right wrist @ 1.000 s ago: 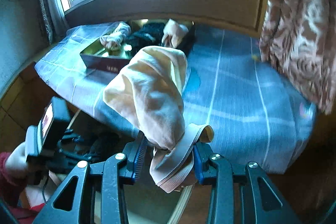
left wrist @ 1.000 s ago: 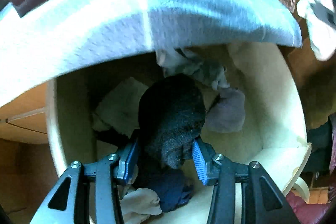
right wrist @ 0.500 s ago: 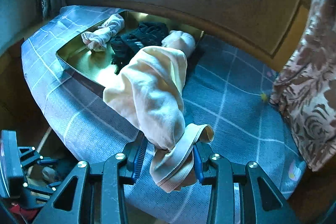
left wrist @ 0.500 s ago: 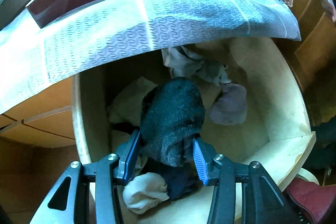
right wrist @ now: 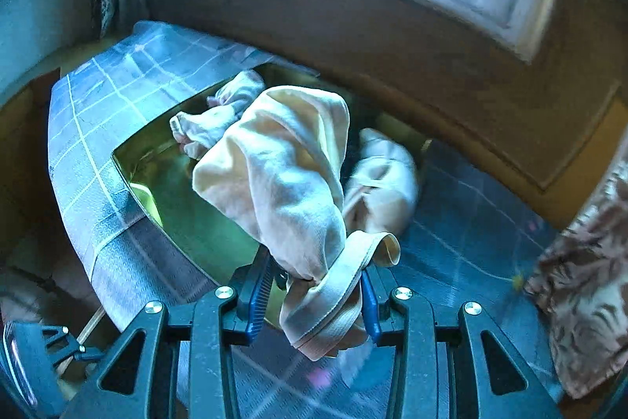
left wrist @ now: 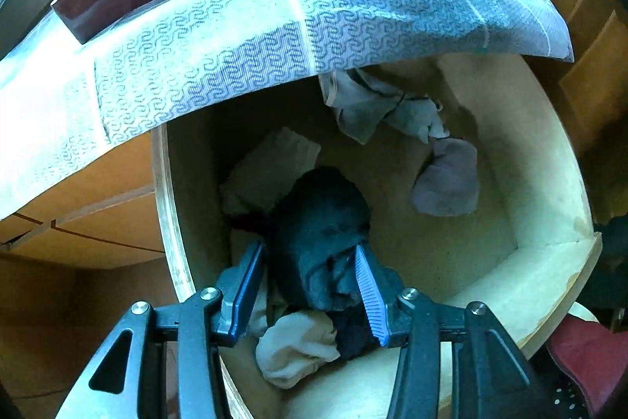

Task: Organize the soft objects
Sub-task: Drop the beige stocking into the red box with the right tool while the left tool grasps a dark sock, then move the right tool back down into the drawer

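In the left wrist view, the left gripper [left wrist: 310, 287] points steeply down into a pale wooden drawer [left wrist: 549, 183] pulled out beneath the blue patterned cloth [left wrist: 274, 38] that covers the surface. Its fingers [left wrist: 369, 285] are part-closed on a dark charcoal knitted sock [left wrist: 318, 222], probably to lift it clear of the loose pile. The sock looks thick, fuzzy and folded over itself, and it hangs between the 2 blue pads above a crumpled white sock [left wrist: 294, 348]; a lilac sock [left wrist: 447, 179] lies well apart. In the right wrist view, the right gripper [right wrist: 314, 295] has its fingers [right wrist: 257, 295] clamped on the ribbed cuff of a cream cotton sock [right wrist: 282, 175]. It is held above a shallow gold-lined box [right wrist: 137, 160] on the cloth, apparently for dropping in. The sock is limp and creased, draping forward over the box, which already contains pale socks [right wrist: 219, 112].
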{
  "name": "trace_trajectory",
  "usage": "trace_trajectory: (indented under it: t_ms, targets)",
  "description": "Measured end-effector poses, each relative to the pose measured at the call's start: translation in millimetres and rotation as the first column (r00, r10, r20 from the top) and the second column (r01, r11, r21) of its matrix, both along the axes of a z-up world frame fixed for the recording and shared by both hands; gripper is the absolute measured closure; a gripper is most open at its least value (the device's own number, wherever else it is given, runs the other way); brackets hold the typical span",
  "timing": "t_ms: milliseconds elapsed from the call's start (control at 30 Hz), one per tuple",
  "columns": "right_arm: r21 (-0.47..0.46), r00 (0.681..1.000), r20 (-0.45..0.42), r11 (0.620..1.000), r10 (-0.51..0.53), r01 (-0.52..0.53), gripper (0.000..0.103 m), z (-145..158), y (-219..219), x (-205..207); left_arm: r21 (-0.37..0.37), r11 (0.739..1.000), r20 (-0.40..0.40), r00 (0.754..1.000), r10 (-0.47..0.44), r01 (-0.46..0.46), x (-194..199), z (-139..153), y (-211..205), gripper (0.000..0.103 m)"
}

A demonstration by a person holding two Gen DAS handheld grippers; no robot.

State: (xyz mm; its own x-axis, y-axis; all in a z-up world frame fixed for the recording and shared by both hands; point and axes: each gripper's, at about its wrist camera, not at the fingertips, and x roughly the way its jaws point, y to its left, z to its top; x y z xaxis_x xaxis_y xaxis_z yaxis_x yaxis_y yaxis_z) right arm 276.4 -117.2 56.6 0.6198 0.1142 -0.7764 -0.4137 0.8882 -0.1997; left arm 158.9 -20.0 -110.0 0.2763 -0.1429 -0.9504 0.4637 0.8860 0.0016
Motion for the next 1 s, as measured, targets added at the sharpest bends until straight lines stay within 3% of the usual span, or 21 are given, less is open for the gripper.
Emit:
trace_trajectory:
  t_ms: [167, 333, 433, 500, 567, 800, 1000]
  targets:
    - [-0.042, 0.998, -0.039, 0.998, 0.044, -0.045, 0.063, -22.3, 18.0, 20.4, -0.004, 1.000, -0.004, 1.000, 0.006, -0.006, -3.2, -0.2, 0.6, 0.056]
    - [-0.061, 0.983, -0.160, 0.993, 0.092, -0.103, 0.062, -51.3, 28.1, 34.0, -0.003, 1.000, -0.004, 1.000, 0.011, -0.011, -5.8, -0.5, 0.4, 0.056]
    - [-0.009, 0.981, -0.180, 0.997, 0.070, -0.073, 0.049, -53.9, 19.1, 40.0, -0.014, 0.999, -0.003, 1.000, 0.031, -0.031, -4.6, 0.2, 2.8, 0.056]
    - [-0.018, 0.985, -0.166, 0.998, 0.055, -0.059, 0.035, -53.1, 14.2, 36.6, -0.014, 0.999, 0.002, 1.000, 0.030, -0.030, -4.8, 1.5, 3.4, 0.056]
    - [-0.011, 0.991, -0.127, 0.999, 0.043, -0.045, 0.034, -48.0, 6.9, 28.0, -0.015, 0.999, 0.004, 0.999, 0.033, -0.033, -5.0, 1.2, 3.5, 0.055]
    - [0.175, 1.000, -0.014, 0.984, -0.018, 0.020, 0.034, -19.7, -29.5, -17.1, -0.022, 0.999, 0.003, 1.000, 0.031, -0.031, -6.8, -2.5, -0.2, 0.055]
    - [0.195, 0.998, -0.027, 0.979, -0.061, 0.065, 0.036, -21.8, -40.4, -55.8, -0.019, 1.000, -0.001, 1.000, 0.022, -0.022, -10.2, -6.5, -5.1, 0.055]
